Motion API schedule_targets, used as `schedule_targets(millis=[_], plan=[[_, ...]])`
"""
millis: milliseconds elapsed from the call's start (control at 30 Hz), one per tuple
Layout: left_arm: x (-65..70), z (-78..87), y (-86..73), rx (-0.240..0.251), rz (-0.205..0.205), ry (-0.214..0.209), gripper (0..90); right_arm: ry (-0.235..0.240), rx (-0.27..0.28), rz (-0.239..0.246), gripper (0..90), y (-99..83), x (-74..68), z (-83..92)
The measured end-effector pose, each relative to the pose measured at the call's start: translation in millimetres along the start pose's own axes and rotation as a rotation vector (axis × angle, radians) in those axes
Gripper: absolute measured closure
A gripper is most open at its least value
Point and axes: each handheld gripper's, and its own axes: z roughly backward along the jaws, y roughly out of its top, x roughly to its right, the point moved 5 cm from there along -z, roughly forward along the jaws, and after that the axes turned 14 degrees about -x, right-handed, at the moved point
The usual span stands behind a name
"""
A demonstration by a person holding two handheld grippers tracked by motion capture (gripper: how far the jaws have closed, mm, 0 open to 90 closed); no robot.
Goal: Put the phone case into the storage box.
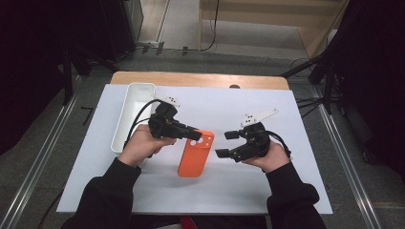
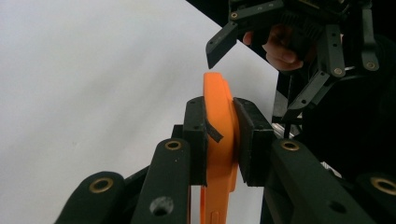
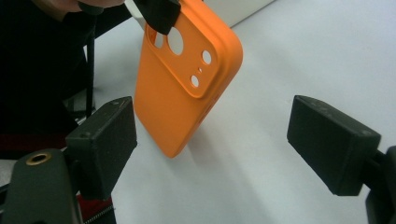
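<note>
In the high view, the orange phone case (image 1: 195, 154) sits at the middle of the frame over the white mat (image 1: 210, 191), its camera-cutout end pinched by the left gripper (image 1: 195, 134), which reaches in from the left. The left gripper view shows the pads clamped on either face of the case's thin edge (image 2: 219, 130), so the jaws are pressed firmly onto it. Whether the case's lower end touches the mat or hangs just above it is hard to judge; in the right gripper view it looks tilted, with a soft shadow beneath its bottom corner (image 3: 187, 88). The right gripper (image 1: 227, 144) sits just to the right of the case in the high view, its jaws spread wide with nothing between them, and its two pads frame the case from a short way off in its own view (image 3: 212, 144). A long white tray (image 1: 125, 125) lies at the upper left of the mat, behind the left hand (image 1: 143, 145), which partly covers its near end. The mat rests on a wooden table (image 1: 200, 79), whose bare edge shows along the top.
</note>
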Motion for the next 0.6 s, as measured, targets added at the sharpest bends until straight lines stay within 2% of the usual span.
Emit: schedule_targets(millis=[133,533,600], plan=[[1.6,-3.9,0.0,-0.014,-0.016,-0.006,76.4,0.006,-0.01,0.018,14.7,2.1,0.1,1.5],[4.8,-7.9,1.3,-0.014,-0.017,-0.072,76.4,0.046,-0.012,0.04,15.2,11.6,2.9,-0.3],[4.3,-8.4,1.3,-0.014,-0.017,-0.073,76.4,0.042,-0.012,0.045,19.6,13.3,3.1,-0.7]])
